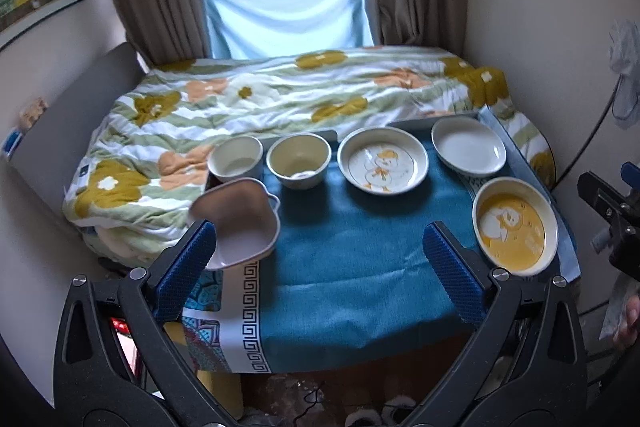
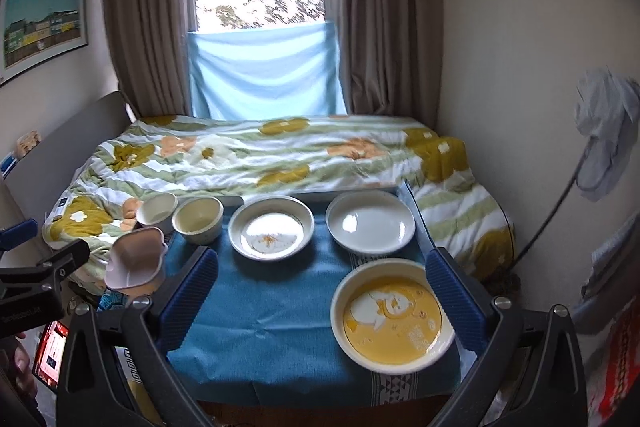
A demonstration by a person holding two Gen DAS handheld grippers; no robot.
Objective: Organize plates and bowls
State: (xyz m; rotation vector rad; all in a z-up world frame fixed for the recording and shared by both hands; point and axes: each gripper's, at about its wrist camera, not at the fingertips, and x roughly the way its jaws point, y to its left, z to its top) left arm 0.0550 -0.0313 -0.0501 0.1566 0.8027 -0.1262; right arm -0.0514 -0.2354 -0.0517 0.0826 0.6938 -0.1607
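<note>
Duck-printed yellow bowl (image 2: 393, 321) between spread right tongs (image 2: 320, 301)

The left gripper (image 1: 320, 259) is hovering with its jaws spread wide, its blue ribbed pads (image 1: 188, 267) facing each other across a broad gap with nothing between them. The right gripper (image 2: 320, 295) is holding the same pose, jaws parted wide and gripping nothing. Each gripper is showing at the edge of the other's view, and part of a hand (image 2: 20, 367) is visible behind the left one.
</note>
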